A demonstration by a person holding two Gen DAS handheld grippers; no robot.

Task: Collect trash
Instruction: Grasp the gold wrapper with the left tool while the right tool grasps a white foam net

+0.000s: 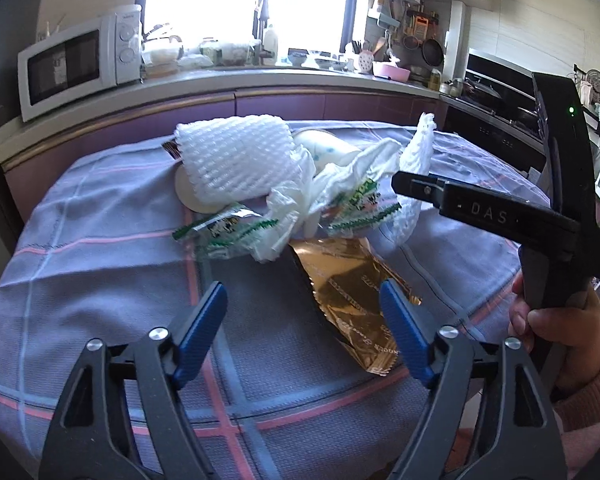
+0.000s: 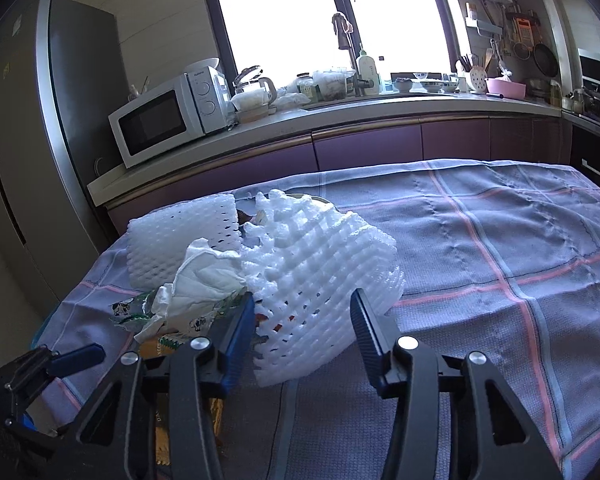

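Observation:
Trash is heaped on the checked lilac tablecloth (image 1: 100, 280). A gold foil wrapper (image 1: 348, 292) lies flat between the fingers of my left gripper (image 1: 304, 308), which stands open over it; the right pad overlaps the foil's edge. Behind it lie green-printed clear wrappers (image 1: 228, 232), crumpled white tissue (image 1: 340, 176) and a white foam net (image 1: 228, 160). My right gripper (image 2: 304, 320) has its pads against a second white foam net (image 2: 320, 264), and comes in from the right in the left wrist view (image 1: 400, 184). A hand (image 1: 560, 320) holds it.
A kitchen counter runs behind the table with a white microwave (image 1: 76, 64), a sink tap (image 2: 346, 36) and crockery. A stove (image 1: 500, 92) is at the right and a grey fridge (image 2: 60, 120) at the left. The cloth's right half (image 2: 500, 260) is bare.

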